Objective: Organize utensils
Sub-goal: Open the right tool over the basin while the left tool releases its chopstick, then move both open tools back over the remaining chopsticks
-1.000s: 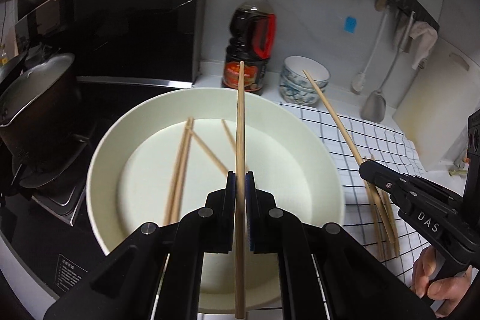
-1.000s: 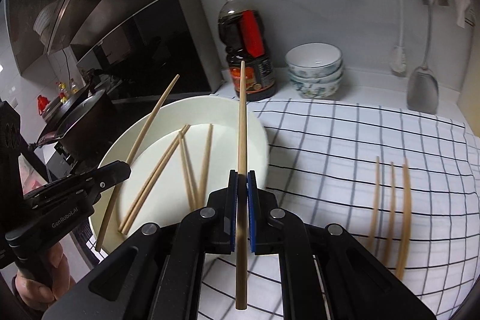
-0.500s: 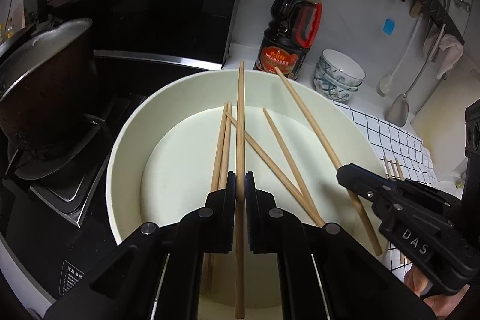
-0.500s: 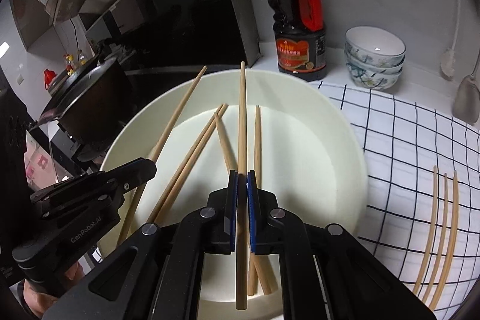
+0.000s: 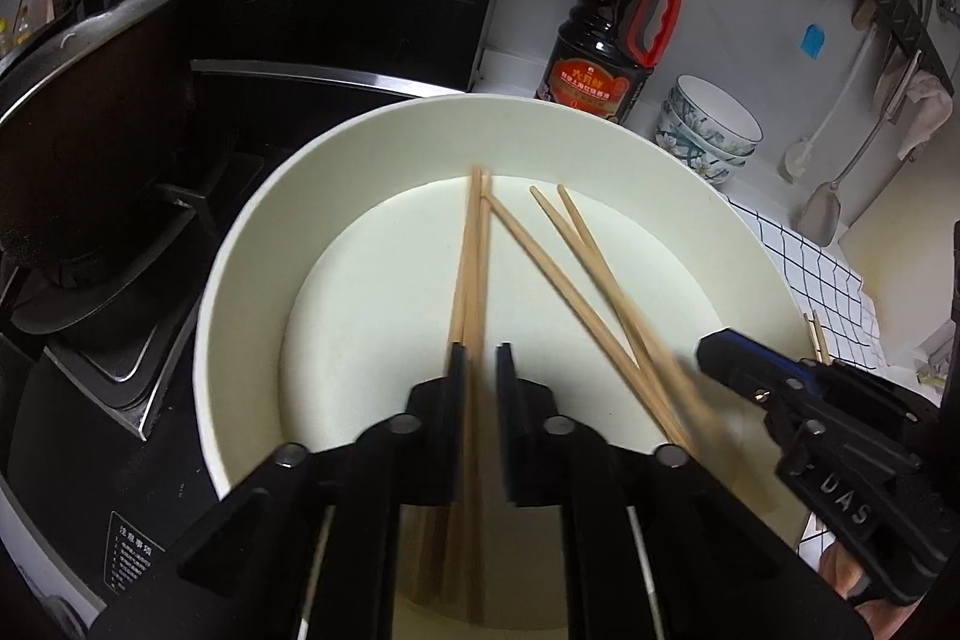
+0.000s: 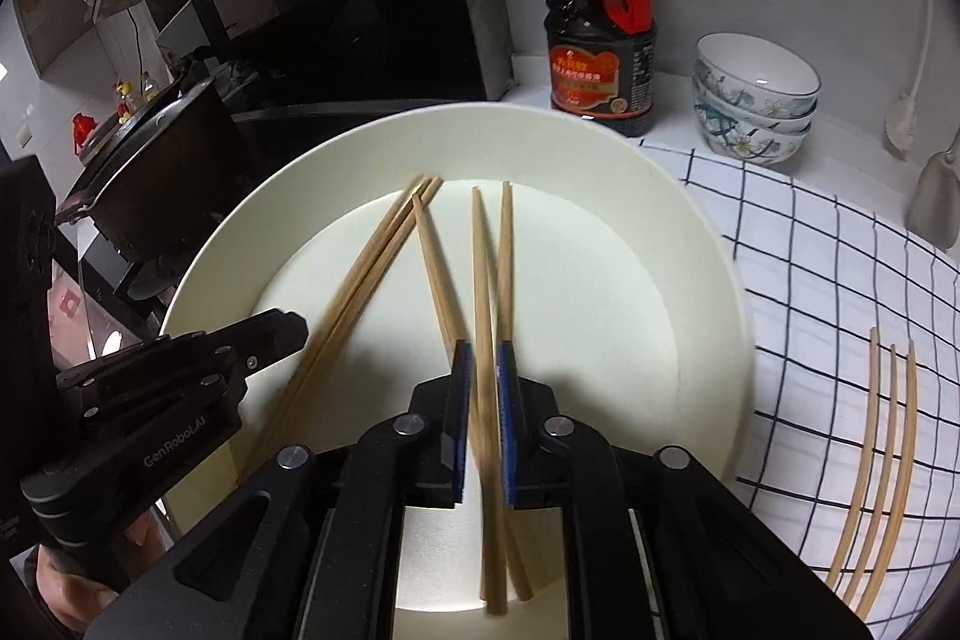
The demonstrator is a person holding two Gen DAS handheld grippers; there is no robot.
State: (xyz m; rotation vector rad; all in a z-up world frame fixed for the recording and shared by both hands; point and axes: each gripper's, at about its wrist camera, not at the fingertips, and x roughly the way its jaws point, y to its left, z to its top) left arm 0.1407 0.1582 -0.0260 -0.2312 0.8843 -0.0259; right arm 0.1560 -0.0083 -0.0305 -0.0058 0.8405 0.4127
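Left wrist view: the left tool (image 5: 477, 364) hangs over the near part of the white bowl (image 5: 252, 244), its jaws released with a clear gap between them. A pair of chopsticks (image 5: 471, 268) lies lengthwise under that gap on the bowl floor, blurred at the near end. Three more chopsticks (image 5: 576, 274) lie slanted to the right, their near ends running toward the right tool (image 5: 720, 355) at the bowl's right rim. The bowl's left rim sits close to the stove (image 5: 108, 370) and the dark pot (image 5: 84, 130); the soy sauce bottle (image 5: 612, 22) and stacked small bowls (image 5: 708, 130) stand behind the far rim. The bowl floor left of the pair is bare.

Right wrist view: the right tool (image 6: 482, 370) is also released, jaws apart, with two chopsticks (image 6: 489, 292) lying beneath the gap, blurred near the jaws. The left tool (image 6: 282, 334) reaches in from the left rim beside the slanted pair (image 6: 366, 268). Right of the bowl, the checked cloth (image 6: 840, 250) covers the bench, and three chopsticks (image 6: 882, 436) lie on it, well apart from the bowl.

Half a second ago each tool was clenched on one upright chopstick above the bowl; now both have let go and those sticks lie in the bowl with the others.
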